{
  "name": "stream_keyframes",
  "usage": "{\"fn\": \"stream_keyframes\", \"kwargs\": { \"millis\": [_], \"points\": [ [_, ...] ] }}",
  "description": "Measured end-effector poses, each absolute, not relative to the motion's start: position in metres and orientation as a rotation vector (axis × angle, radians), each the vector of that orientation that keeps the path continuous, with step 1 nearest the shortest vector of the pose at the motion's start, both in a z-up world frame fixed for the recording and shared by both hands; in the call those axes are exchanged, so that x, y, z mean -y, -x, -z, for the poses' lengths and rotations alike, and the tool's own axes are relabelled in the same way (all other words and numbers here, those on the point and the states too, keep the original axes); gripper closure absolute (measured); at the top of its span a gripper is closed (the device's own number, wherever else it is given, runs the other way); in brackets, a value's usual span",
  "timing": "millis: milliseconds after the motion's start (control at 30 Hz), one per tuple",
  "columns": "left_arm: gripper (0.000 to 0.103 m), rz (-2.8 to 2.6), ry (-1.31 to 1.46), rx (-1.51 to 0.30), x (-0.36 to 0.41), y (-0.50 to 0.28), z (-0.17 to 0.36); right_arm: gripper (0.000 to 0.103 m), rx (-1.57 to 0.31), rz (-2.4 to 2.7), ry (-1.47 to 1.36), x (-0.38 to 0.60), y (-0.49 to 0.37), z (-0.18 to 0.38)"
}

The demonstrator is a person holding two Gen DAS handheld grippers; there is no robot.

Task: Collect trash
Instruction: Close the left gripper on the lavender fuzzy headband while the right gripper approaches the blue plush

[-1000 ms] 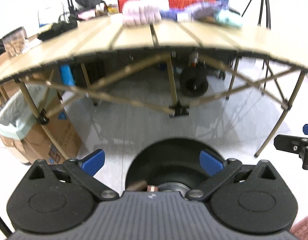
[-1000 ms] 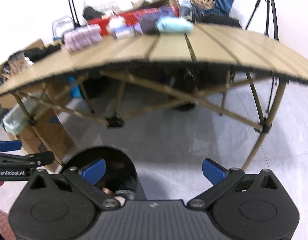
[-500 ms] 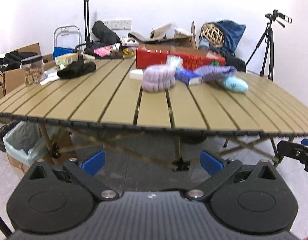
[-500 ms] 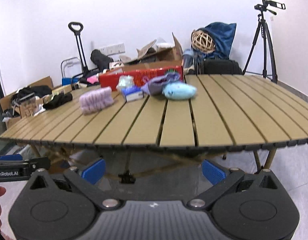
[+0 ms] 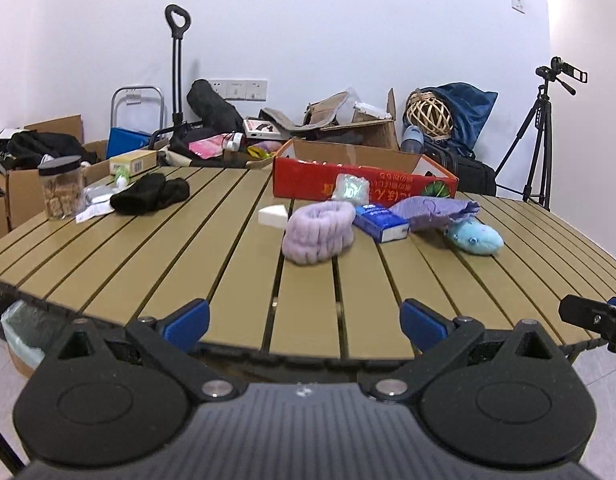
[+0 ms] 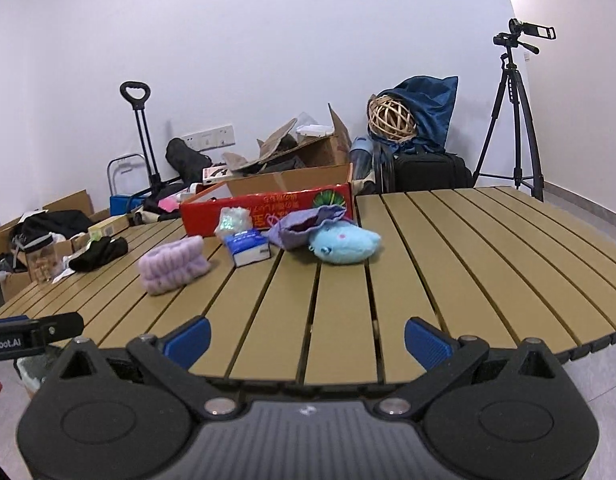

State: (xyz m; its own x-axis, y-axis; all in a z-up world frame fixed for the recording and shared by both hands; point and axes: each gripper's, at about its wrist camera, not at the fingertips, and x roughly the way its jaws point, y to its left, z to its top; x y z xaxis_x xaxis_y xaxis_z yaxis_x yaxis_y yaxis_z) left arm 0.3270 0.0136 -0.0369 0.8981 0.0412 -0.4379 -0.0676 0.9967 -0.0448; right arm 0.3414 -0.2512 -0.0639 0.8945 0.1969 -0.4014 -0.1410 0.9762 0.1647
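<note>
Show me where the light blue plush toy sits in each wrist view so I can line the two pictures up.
Left wrist: the light blue plush toy lies right of centre on the slatted table, at the right end of the clutter.
Right wrist: the toy lies near the centre, just right of the blue tissue pack.
Shared landmark: the red cardboard box stands behind it in both.
</note>
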Motion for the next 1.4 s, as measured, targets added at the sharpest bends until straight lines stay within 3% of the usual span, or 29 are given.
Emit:
{"fn": "stream_keyframes", "kwargs": {
  "millis": [1100, 1200, 1267, 1333, 1400],
  "points": [
    [0.000, -0.039, 0.039, -0.534, -0.017, -0.519, 0.066, 0.000, -0.428, -0.064, -0.153, 0.250, -0.489, 0.076],
    [0.009, -0.041, 0.060, -0.560, -0.020, -0.525, 0.067, 0.000, -0.434, -0.066, -0.152, 0.248, -0.498, 0.076],
    [0.024, -0.042, 0.074, -0.581, -0.023, -0.528, 0.069, 0.000, -0.439, -0.069, -0.151, 0.247, -0.502, 0.075],
    [0.049, -0.027, 0.095, -0.615, -0.027, -0.532, 0.072, 0.000, -0.442, -0.077, -0.150, 0.245, -0.507, 0.074],
    [0.058, -0.033, 0.107, -0.613, -0.030, -0.531, 0.072, 0.000, -0.448, -0.082, -0.147, 0.243, -0.511, 0.073]
  ]
}}
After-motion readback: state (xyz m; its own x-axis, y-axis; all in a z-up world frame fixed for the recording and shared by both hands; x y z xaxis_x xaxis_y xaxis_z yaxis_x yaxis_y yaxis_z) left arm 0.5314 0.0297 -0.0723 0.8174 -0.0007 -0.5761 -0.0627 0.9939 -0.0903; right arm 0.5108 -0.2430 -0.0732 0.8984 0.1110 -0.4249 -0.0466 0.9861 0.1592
